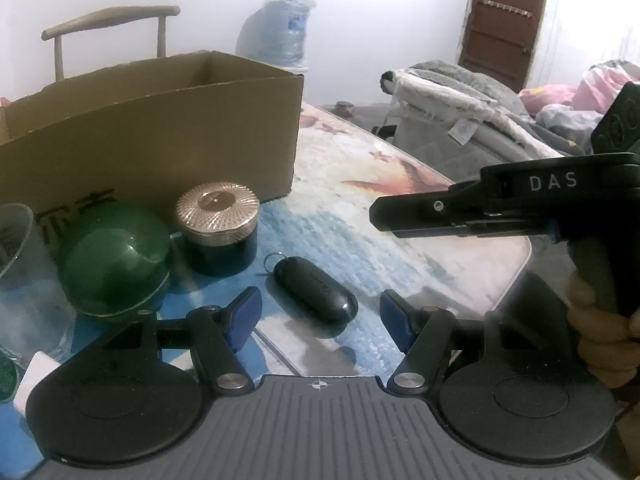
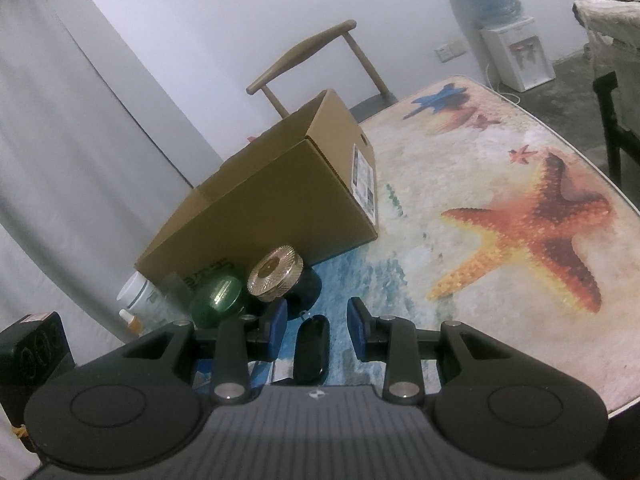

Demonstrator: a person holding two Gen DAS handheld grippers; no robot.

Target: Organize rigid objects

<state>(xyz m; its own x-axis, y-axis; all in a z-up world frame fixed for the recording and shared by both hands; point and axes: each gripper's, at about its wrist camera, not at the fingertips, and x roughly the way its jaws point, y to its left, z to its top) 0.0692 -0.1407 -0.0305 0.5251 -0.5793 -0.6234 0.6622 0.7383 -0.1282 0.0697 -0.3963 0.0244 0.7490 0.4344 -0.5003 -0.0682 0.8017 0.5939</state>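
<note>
**Key fob lies ahead of both grippers, long axis nearly in line with your right one**

On your left, the left gripper [image 1: 320,316] hangs with its blue fingers [image 1: 244,318] spread apart and empty. The black key fob [image 1: 316,296] rests on the worktop [image 1: 440,264] just ahead of them, a little left of the midline. From this side its long axis runs diagonally, ring end up and left towards the gold-lidded jar [image 1: 218,216], rounded end down and right. The green dome [image 1: 116,260] sits further left, and the open cardboard box [image 1: 160,120] stands behind both.

Moving right, your right gripper [image 2: 316,328] is the better placed, I judge. Its fingers [image 2: 276,330] are parted, not touching anything, and the key fob [image 2: 312,354] lies flat on the worktop in the gap between them, slightly left of centre, its long axis pointing almost straight away from you. Closing here would pinch it across its narrow width. The cardboard box [image 2: 280,200] lies beyond, up and left of the fingers.
</note>
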